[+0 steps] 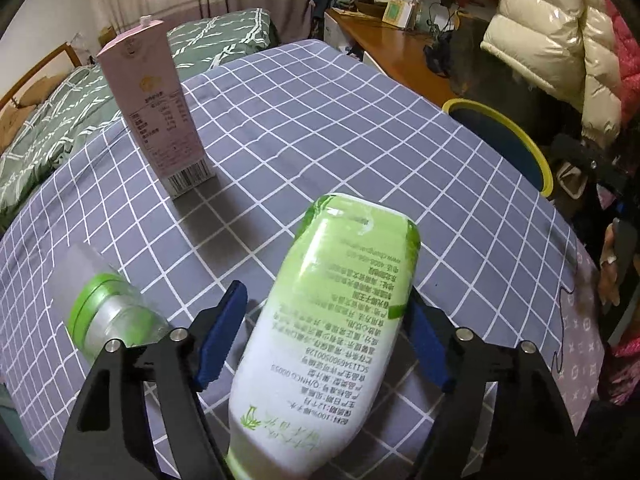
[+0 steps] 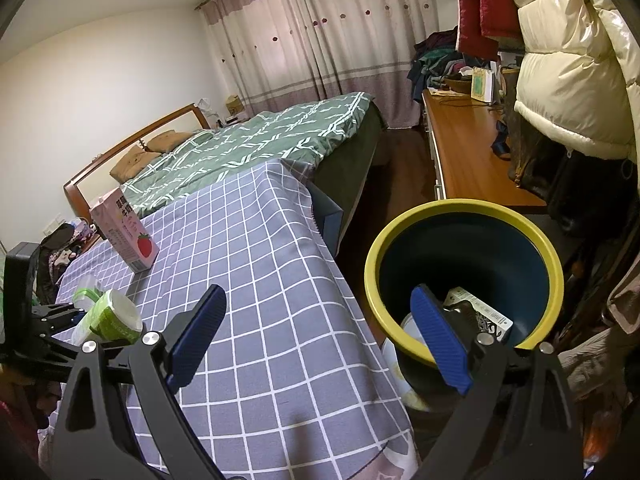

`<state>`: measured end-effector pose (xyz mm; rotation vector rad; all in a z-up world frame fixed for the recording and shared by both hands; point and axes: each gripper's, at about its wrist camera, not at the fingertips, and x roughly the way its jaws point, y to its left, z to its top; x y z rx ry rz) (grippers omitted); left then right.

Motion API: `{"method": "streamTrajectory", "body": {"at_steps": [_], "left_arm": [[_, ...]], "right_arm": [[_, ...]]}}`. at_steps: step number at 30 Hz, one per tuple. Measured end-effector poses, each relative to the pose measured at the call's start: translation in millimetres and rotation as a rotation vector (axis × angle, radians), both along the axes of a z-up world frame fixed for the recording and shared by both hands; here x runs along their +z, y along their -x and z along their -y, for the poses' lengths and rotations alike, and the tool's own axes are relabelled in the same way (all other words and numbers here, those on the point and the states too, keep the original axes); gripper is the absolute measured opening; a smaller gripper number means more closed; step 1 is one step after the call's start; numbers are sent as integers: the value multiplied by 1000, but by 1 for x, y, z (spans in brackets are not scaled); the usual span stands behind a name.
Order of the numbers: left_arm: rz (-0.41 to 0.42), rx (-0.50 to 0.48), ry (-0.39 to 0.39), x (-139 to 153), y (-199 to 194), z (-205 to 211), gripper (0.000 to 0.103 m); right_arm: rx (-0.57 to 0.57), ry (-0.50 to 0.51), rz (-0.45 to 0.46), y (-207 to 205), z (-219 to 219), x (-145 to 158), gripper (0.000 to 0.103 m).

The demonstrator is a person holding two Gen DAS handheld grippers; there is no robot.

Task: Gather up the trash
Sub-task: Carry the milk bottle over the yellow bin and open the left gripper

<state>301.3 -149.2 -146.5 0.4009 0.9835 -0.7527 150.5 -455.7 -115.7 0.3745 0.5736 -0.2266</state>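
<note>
Between left tongs (image 1: 324,336), green-white bottle (image 1: 332,320) (inverted), right tongs (image 2: 320,336) spread

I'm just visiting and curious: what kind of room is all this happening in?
Most likely a lived-in bedroom: a bed with a green quilt, floor-length curtains, and puffy coats hanging above a wooden desk.

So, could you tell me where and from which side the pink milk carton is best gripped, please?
Grip the pink milk carton across its two flat faces around mid-height, coming in level from the near side with an open tool. It stands upright and apart from the clear bottle on the checked cloth, and its straight parallel walls suit flat pads; the capped top looks harder to hold.
</note>
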Motion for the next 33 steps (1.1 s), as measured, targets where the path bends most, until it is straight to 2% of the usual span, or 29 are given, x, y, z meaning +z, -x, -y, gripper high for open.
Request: {"method": "streamTrajectory", "body": {"at_steps": [7, 10, 14, 20, 29, 33], "left_arm": [[-29, 23, -46, 1, 0, 7, 54], [-35, 41, -40, 7, 2, 7, 53], [-23, 51, -23, 23, 9, 9, 52], [8, 48, 22, 49, 19, 21, 52], [32, 2, 98, 75, 34, 64, 51], [26, -39, 116, 84, 42, 91, 51]], "right_arm": [[5, -3, 12, 2, 0, 0, 89], [4, -1, 45, 9, 1, 3, 89], [18, 47, 46, 17, -1, 7, 89], [1, 34, 71, 39, 17, 19, 89], [-32, 44, 124, 75, 38, 29, 89], [-86, 55, 141, 93, 58, 27, 89]]}}
